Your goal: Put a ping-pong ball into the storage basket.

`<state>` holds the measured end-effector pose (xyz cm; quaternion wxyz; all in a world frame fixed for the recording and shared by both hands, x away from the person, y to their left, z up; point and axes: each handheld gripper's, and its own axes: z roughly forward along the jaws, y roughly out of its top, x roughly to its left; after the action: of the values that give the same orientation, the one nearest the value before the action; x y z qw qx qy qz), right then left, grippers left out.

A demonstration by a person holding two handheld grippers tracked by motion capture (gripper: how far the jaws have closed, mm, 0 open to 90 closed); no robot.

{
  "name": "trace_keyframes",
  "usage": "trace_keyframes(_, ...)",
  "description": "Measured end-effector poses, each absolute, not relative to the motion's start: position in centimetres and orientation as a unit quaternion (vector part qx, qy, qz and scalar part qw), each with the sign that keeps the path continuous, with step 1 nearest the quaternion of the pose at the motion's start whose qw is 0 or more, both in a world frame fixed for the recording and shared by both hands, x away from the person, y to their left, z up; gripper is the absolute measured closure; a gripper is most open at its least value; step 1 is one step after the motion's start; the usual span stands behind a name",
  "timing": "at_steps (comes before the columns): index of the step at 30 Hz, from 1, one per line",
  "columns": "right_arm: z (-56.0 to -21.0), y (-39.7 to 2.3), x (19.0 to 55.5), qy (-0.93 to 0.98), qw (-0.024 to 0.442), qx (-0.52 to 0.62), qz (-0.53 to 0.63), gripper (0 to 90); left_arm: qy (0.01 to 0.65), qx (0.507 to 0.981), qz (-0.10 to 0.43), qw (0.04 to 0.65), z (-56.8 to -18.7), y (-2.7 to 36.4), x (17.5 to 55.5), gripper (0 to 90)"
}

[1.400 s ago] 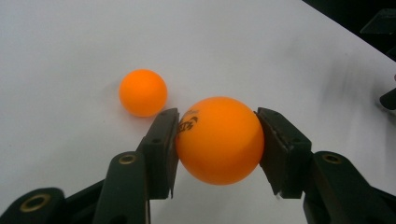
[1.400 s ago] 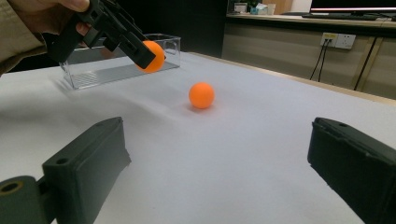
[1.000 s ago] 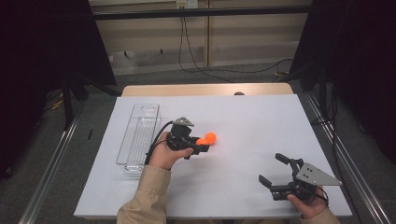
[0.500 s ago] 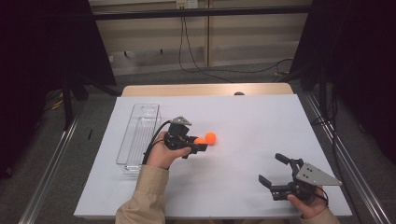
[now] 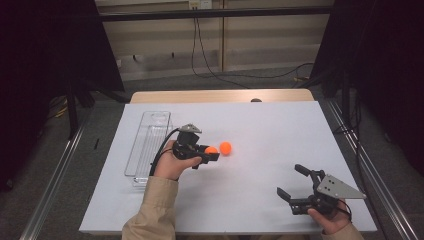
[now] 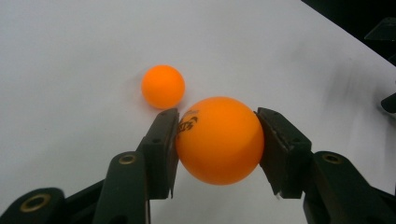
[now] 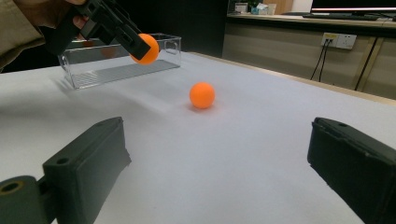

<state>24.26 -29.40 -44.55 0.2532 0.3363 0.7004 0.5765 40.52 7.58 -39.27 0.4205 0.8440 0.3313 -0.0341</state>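
Observation:
My left gripper (image 5: 207,152) is shut on an orange ball (image 5: 211,150) and holds it a little above the white table. In the left gripper view this ball (image 6: 218,140) sits squeezed between the two black jaws. A second orange ball (image 5: 225,147) lies loose on the table just beyond it, apart from the jaws (image 6: 163,86). My right gripper (image 5: 296,181) stands open near the front right edge, with nothing between its jaws. The right gripper view shows the loose ball (image 7: 202,95) ahead and the held ball (image 7: 145,48) farther left.
A clear plastic tray (image 5: 150,145) lies lengthwise at the table's left, just behind my left hand (image 5: 172,165). The white table (image 5: 280,130) stretches bare to the right and back. Black curtains and metal rails flank both sides.
My left gripper has drawn back slightly to the left with its ball, so the two balls now sit apart. The right gripper has not moved.

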Motion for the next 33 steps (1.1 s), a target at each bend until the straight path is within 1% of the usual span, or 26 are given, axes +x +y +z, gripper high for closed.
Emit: trace_keyframes(33,-44.6,-29.4,24.3,0.7,0.253,0.338,0.576,4.0,0.344,0.838,-0.029,0.422,-38.9,8.9,40.8,50.8)
